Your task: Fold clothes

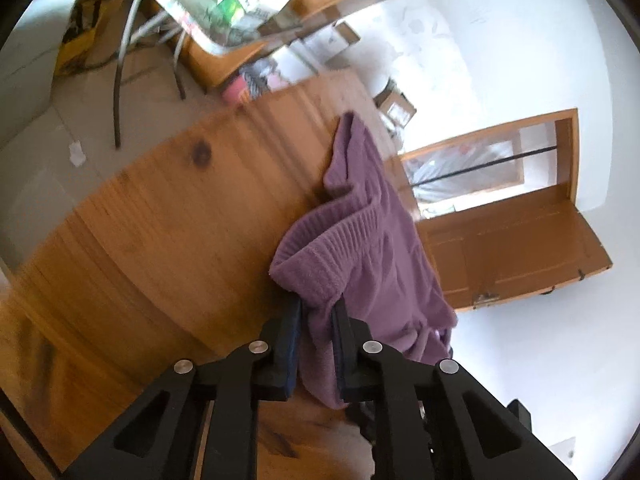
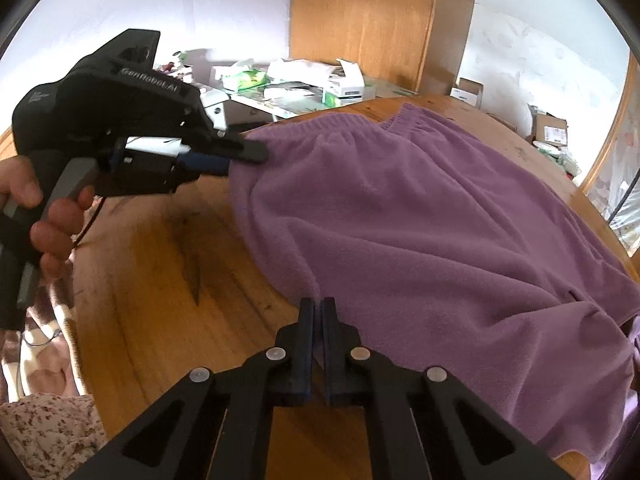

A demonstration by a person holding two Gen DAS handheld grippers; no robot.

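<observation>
A purple fleece garment [image 2: 420,216] with a ribbed elastic waistband lies spread over the wooden table [image 2: 160,272]. My right gripper [image 2: 318,304] is shut on the garment's near left edge, a thin fold of fabric between its pads. My left gripper [image 1: 320,304] is shut on the ribbed waistband corner [image 1: 316,256], with purple cloth bunched between its fingers. In the right wrist view the left gripper [image 2: 248,156] comes in from the left, held by a person's hand [image 2: 52,224], its fingers clamped on the waistband corner. The garment's far right part drapes over the table's edge.
A cluttered second table [image 2: 304,92] with boxes and green packets stands behind. A wooden wardrobe [image 2: 364,20] stands against the far wall. Cardboard boxes [image 2: 550,130] sit on the floor at the right. Floral fabric [image 2: 48,432] lies at the lower left.
</observation>
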